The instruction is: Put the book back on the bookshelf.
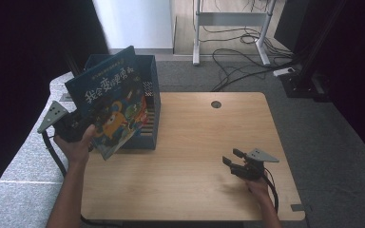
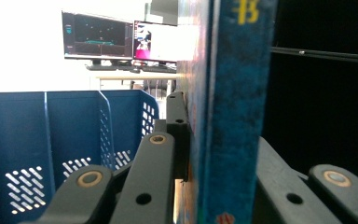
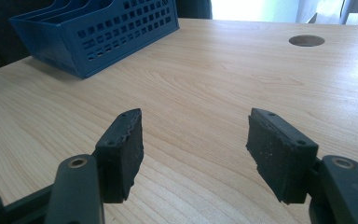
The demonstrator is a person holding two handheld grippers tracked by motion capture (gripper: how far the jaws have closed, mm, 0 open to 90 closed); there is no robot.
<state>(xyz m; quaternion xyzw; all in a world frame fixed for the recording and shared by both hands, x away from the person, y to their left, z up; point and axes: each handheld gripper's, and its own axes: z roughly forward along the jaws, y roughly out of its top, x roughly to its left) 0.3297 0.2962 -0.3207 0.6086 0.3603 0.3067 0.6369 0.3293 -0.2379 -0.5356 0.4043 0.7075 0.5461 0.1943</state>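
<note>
Resting on the wooden surface, the blue file rack stands just behind my left hand-held gripper, whose jaws are clamped on a blue picture book held tilted against the rack's front. My right hand-held gripper hovers well apart, jaws spread and empty.
</note>
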